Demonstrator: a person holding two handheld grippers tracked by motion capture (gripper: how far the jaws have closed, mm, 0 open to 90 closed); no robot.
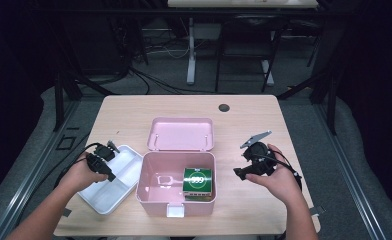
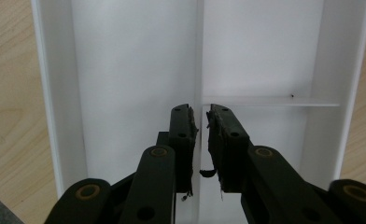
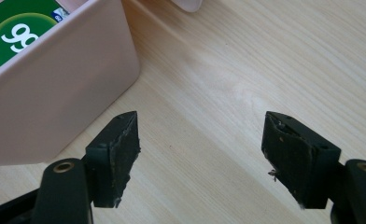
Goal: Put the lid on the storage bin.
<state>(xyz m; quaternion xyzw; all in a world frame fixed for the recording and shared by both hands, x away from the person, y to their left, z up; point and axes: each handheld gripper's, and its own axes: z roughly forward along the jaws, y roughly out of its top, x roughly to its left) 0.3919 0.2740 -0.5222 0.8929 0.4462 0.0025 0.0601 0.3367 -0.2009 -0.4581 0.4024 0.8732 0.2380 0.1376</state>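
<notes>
Left tongs (image 2: 201, 135) reach into the white divided tray (image 1: 126, 162) at the bench's (image 1: 134, 107) left; their jaws are nearly closed astride the tray's thin central partition (image 2: 200, 56), whether pressing on it cannot be told. Right tongs (image 3: 200, 154) hang wide open and empty above bare bench beside the open pink box (image 1: 149, 192), which holds a green carton (image 1: 199, 181).
</notes>
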